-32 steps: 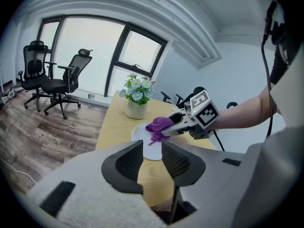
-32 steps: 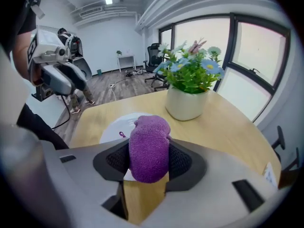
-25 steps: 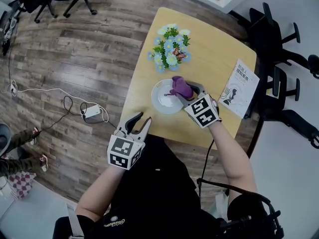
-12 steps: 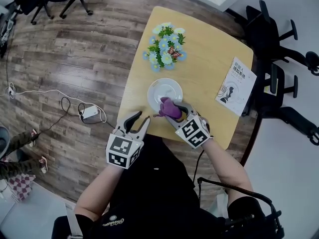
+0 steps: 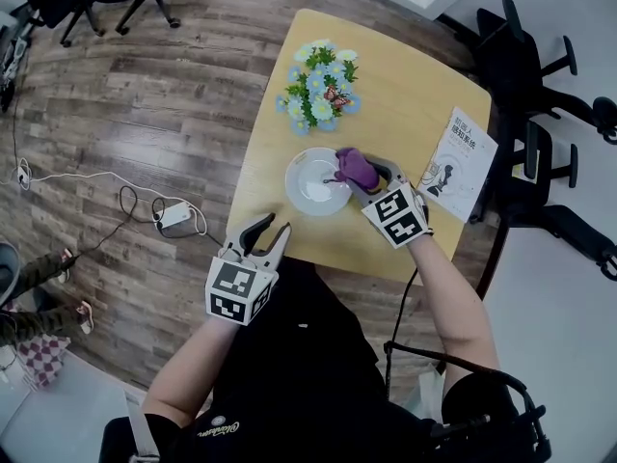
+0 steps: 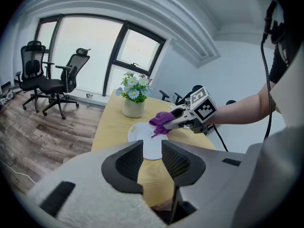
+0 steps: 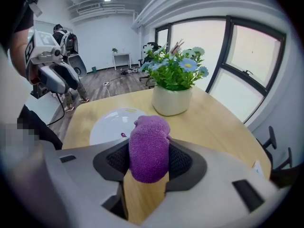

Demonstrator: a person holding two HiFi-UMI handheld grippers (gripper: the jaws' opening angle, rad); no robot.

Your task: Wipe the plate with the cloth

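Right gripper (image 5: 366,177) has its fingers (image 7: 183,161) clamped on the purple cloth (image 7: 149,148), which is over the right rim of the plate (image 5: 308,193), mid worktop (image 5: 415,85). Left gripper (image 5: 263,237) hangs off the near edge, fingers apart, holding nothing. I'd press the cloth flat and sweep overlapping circles across to the left rim, gently enough that the plate doesn't skate.

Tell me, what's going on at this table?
A person is wiping a dish, holding a hand-held gripper in each hand. The right hand-held gripper is clamped on a purple cloth and holds it at the right edge of a white plate on the wooden table. The left hand-held gripper hangs open and empty near the table's near edge. A pot of flowers stands beyond the plate.
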